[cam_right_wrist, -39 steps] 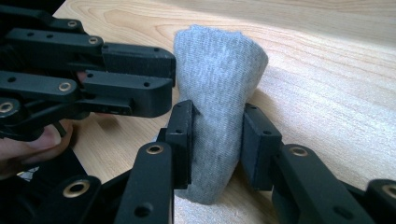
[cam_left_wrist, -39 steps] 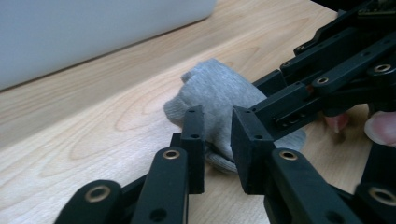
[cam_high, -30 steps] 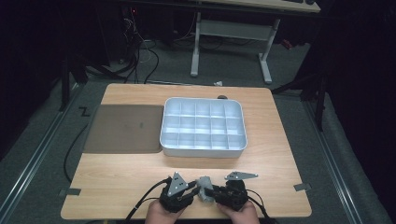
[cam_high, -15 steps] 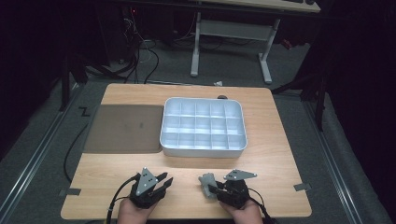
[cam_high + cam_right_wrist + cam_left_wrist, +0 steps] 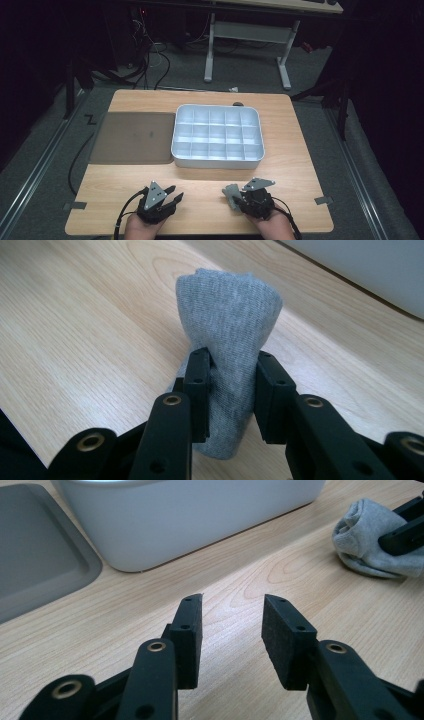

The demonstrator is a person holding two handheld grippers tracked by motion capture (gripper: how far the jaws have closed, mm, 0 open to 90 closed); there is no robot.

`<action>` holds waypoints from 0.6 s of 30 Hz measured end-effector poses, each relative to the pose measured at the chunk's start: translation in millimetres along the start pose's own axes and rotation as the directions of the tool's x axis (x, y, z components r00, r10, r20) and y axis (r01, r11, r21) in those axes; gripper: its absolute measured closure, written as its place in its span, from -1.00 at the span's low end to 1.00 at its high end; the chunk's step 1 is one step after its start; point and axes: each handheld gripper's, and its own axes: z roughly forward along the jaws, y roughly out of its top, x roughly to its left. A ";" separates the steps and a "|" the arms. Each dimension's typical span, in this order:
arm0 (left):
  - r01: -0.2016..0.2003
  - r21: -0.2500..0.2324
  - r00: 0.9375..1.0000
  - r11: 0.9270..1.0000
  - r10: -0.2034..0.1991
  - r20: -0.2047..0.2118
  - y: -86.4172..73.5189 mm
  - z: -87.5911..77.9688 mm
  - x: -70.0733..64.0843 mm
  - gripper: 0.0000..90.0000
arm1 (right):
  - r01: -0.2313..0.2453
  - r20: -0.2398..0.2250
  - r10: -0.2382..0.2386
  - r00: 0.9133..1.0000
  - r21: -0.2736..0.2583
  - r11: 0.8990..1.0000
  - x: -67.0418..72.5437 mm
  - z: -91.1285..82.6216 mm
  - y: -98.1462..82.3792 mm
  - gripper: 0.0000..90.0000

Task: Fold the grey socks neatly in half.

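A rolled grey sock (image 5: 230,325) is pinched between the jaws of my right gripper (image 5: 232,382), which is shut on it just above the wooden table near the front edge. From above, the grey sock (image 5: 231,192) pokes out to the left of the right gripper (image 5: 239,199). My left gripper (image 5: 174,197) rests at the front left, apart from the sock. Its jaws stand open with nothing between them, left gripper (image 5: 232,625) over bare wood. The grey sock (image 5: 367,542) lies to its upper right.
A white compartment bin (image 5: 218,158) with several cells stands at the table's middle. A dark grey flat tray (image 5: 130,137) lies to its left. The bin's white wall (image 5: 190,515) rises close ahead of the left gripper. Tape marks sit at the front corners.
The left gripper has let go of the sock and moved left, away from the right one. The right gripper still holds the sock and has shifted slightly right.
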 end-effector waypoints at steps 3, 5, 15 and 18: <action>-0.011 0.003 1.000 1.000 0.011 -0.008 0.7 -0.1 0.4 0.32 | 0.017 0.010 -0.017 1.000 0.046 0.999 -3.6 -1.9 4.5 0.59; -0.017 -0.001 1.000 1.000 0.017 -0.012 1.1 -0.7 1.4 0.28 | 0.023 0.015 -0.024 1.000 0.071 0.997 -7.0 -2.8 6.6 0.59; 0.001 -0.005 1.000 1.000 -0.001 -0.013 -2.3 -0.3 7.0 0.18 | 0.022 0.060 -0.033 0.998 0.172 0.985 -22.8 -10.6 10.1 0.59; -0.003 -0.007 1.000 1.000 0.003 -0.011 -2.8 0.2 7.1 0.15 | 0.019 0.064 -0.032 0.997 0.198 0.980 -24.7 -12.1 11.7 0.59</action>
